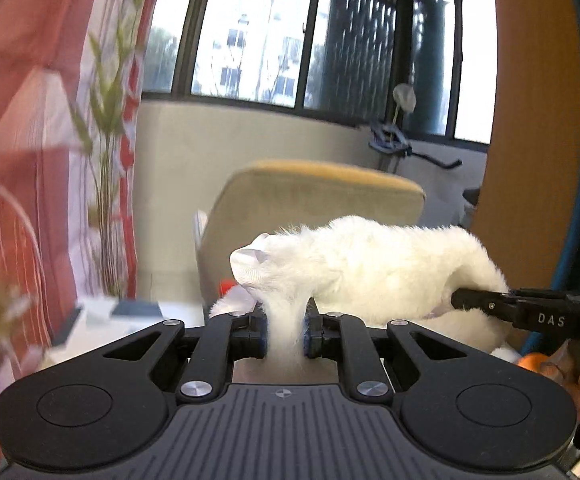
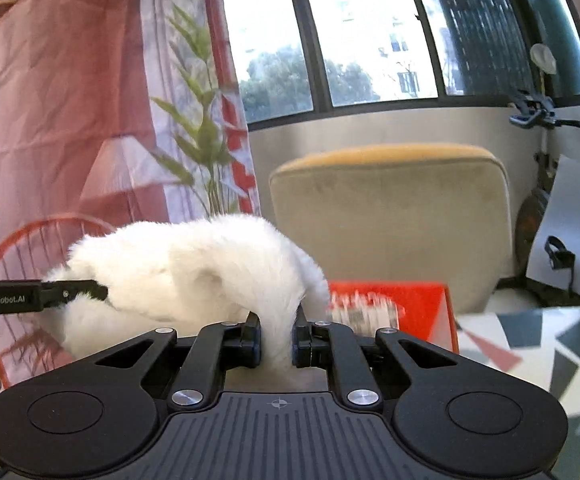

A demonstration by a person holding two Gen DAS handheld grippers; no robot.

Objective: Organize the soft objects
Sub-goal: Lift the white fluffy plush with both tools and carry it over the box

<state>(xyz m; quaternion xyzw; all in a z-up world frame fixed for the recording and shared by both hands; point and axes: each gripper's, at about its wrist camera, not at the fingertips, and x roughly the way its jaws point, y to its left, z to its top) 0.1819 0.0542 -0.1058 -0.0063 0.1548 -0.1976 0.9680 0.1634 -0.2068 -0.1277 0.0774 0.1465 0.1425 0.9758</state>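
Left wrist view: left gripper (image 1: pixel 284 334) fingers clench a white, fluffy plush fabric (image 1: pixel 370 268) — right gripper (image 1: pixel 460 299) grasps it too. It hangs before the beige chair (image 1: pixel 310 196).

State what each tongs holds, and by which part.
Both tongs hold one white furry item: left tongs and right tongs each pinch a bunched edge.

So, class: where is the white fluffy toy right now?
The white fluffy toy hangs between both tongs, left tongs and right tongs each clamped on it, before the beige chair.
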